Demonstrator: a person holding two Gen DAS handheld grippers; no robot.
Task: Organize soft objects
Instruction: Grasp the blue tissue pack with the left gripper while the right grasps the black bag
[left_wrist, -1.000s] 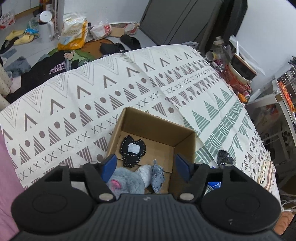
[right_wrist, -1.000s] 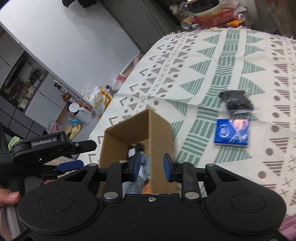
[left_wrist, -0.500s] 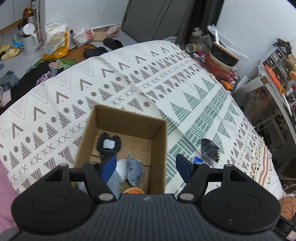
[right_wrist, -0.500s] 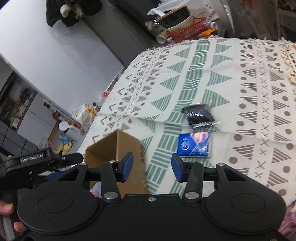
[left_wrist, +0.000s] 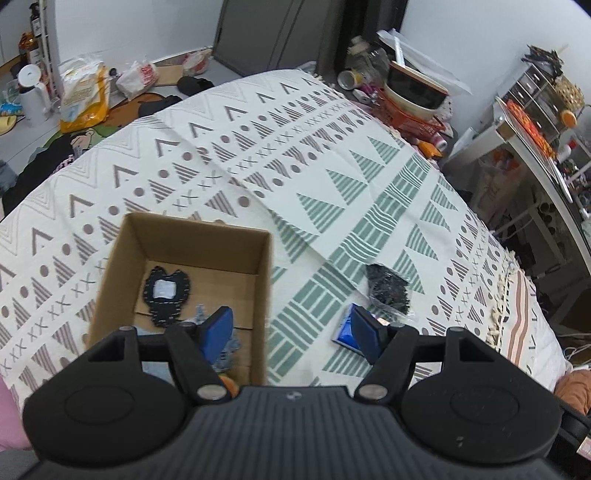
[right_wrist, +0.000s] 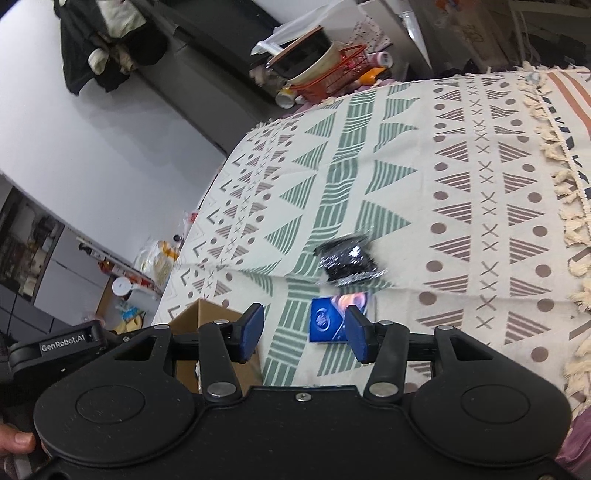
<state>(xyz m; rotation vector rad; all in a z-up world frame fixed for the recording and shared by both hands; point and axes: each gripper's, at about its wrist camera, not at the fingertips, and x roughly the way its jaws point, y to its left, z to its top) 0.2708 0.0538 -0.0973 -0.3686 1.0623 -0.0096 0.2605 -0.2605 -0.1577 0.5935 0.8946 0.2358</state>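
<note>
Left gripper: matte black plastic body with a ribbed centre panel, two round disc housings at the sides, two angled black finger arms each pinned by a silver rivet, blue rubber pads at the tips.

Right gripper: same black build, smooth centre panel with one small silver screw on its upper edge, silver rivets on the finger arms, blue pads.

Seen from the right wrist, the left unit's black side bears white "GenRobot.AI" lettering.

Thumb: bare skin, short nail.

Right gripper jaws apart above blue packet, seemingly empty.
</note>
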